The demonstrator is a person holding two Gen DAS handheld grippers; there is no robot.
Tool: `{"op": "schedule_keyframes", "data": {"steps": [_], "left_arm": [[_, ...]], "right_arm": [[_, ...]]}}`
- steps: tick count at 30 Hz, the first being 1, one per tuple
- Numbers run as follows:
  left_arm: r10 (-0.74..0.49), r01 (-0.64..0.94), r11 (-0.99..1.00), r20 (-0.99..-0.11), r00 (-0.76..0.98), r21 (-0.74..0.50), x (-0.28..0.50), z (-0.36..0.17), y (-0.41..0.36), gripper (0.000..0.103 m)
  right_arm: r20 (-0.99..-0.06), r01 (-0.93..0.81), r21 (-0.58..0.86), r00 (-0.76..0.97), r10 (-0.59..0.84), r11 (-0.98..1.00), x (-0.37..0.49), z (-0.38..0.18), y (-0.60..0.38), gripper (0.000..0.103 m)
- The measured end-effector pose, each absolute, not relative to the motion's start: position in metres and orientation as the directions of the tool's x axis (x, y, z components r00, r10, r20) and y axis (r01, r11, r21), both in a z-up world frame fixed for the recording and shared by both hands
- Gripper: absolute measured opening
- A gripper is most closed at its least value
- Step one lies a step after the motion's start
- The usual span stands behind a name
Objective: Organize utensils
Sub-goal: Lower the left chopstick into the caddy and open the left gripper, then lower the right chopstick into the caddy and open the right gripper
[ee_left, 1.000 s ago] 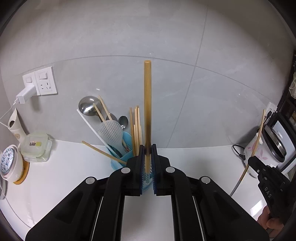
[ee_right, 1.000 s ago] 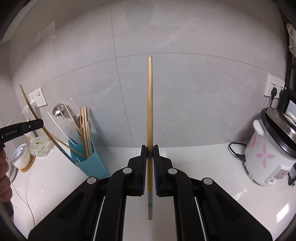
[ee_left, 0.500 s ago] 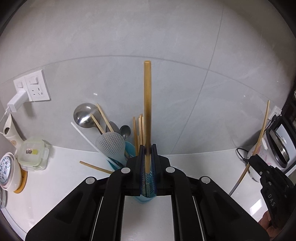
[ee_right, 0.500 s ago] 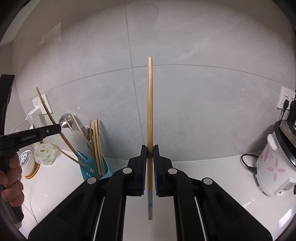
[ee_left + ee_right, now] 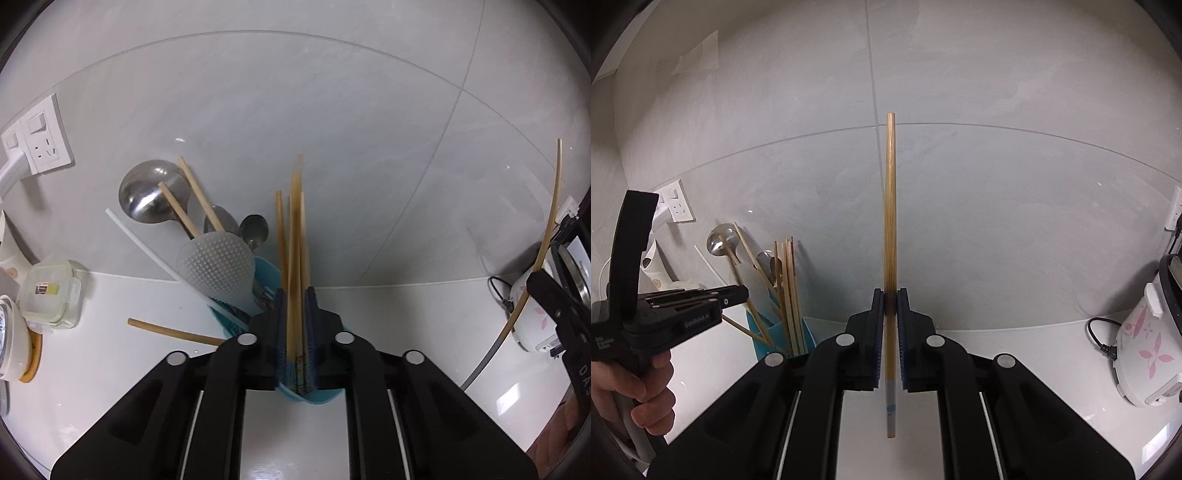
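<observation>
Your left gripper (image 5: 294,332) is opening around a chopstick (image 5: 295,258) over the blue holder (image 5: 317,398); your right gripper (image 5: 890,339) pinches another chopstick (image 5: 890,221).

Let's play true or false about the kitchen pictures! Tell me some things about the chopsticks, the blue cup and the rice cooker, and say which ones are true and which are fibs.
1. The right gripper squeezes one chopstick between its fingers. True.
2. The holder full of utensils is red. False: it is blue.
3. A silver ladle sticks out of the holder. True.
4. The rice cooker has green stripes. False: it is white with pink flowers.
5. The left gripper is tightly shut. False: its fingers are opening around a chopstick that stands in the holder.
6. A clear lidded box sits on the counter. True.
</observation>
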State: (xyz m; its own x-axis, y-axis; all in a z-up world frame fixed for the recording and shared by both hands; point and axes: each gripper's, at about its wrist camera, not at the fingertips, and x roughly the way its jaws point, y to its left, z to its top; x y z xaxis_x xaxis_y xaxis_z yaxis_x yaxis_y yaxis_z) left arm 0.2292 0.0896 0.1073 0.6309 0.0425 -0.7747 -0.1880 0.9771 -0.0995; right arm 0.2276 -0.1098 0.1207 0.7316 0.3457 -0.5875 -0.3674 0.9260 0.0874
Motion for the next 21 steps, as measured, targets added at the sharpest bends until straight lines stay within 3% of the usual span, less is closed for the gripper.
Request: {"op": "schedule_keyframes", "data": {"steps": [1,10,16,21], "left_arm": [[0.048,-0.193,0.976,-0.774,0.631,-0.097,0.228,0.107,0.091,0.032],[0.109,-0.255,0.964,-0.767,0.632,-0.072,0.2,0.121,0.113,0.081],[0.176,-0.289,0.957,-0.762,0.623,-0.015,0.176,0.127,0.129,0.096],[0.187,-0.32,0.947,-0.768,0.612,-0.024,0.166,0.123,0.147,0.097]], "right_arm": [[-0.588,-0.372,0.09,0.729,0.351,0.924,0.229,0.121,-0.108,0.006],[-0.57,-0.435,0.114,0.707,0.417,0.893,0.239,0.133,-0.076,0.006],[-0.551,-0.49,0.17,0.672,0.495,0.855,0.245,0.143,-0.052,0.007],[-0.522,-0.545,0.183,0.651,0.551,0.818,0.246,0.139,-0.028,0.007]]}}
